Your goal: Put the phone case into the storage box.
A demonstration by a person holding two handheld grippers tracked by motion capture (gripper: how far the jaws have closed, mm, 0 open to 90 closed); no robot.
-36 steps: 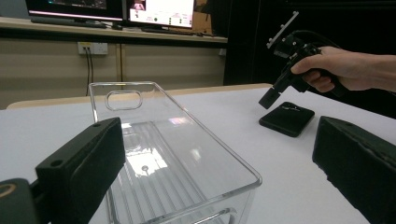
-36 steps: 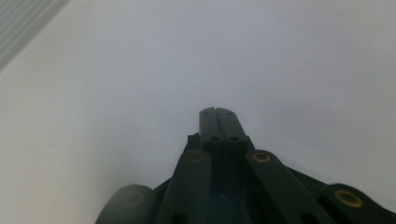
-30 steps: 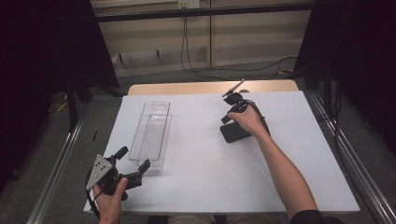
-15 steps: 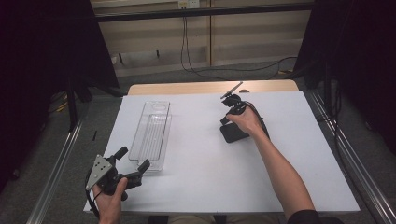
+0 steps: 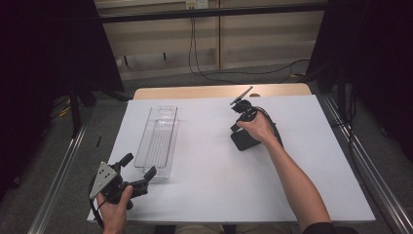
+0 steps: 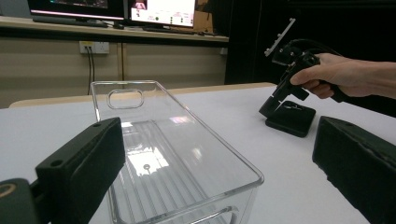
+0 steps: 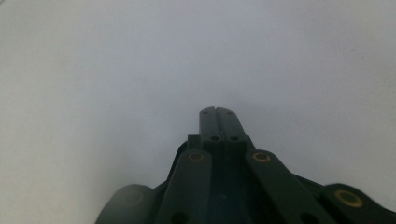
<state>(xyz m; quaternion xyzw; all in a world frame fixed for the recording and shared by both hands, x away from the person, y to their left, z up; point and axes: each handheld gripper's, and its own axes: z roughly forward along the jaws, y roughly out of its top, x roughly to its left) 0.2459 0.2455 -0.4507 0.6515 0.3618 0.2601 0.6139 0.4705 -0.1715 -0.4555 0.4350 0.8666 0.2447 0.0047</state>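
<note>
A: Where was the tray [image 5: 158, 141]?

B: On the white table [image 5: 209, 165], left of centre, long side running away from the person. It was clear plastic with a handle slot at its far end. In the left gripper view its near end sat between the two jaws, untouched.

A: And the left gripper [image 5: 139, 175]?

B: Held low at the table's near-left corner, jaws spread wide, aimed at the tray's near end.

A: The right gripper [image 5: 238, 124]?

B: Across the table, well apart from the tray. The right hand [image 5: 258, 129] gripped it, tip pointing down just beside a black block [image 5: 246, 141]. Its own view showed the jaws pressed together with nothing between them, above bare white surface.
</note>
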